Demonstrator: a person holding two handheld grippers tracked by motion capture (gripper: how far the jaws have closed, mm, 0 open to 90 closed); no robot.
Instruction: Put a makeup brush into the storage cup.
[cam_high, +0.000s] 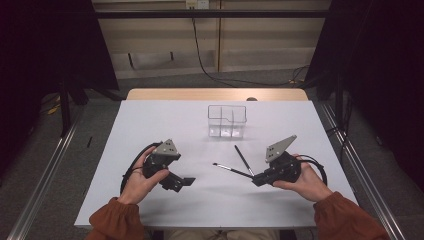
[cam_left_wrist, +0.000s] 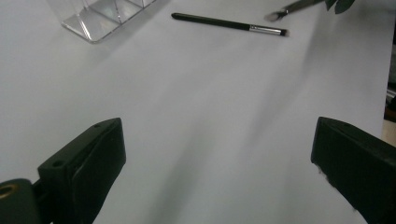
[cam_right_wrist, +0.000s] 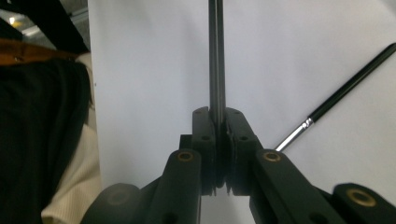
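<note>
White table (cam_high: 150, 120), grey floor (cam_high: 165, 82), beige wall (cam_high: 160, 35).

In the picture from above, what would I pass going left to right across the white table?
Left gripper → held brush, clamped in the right gripper → right gripper. The clear organizer sits farther back, and a second brush overlaps the first.
</note>
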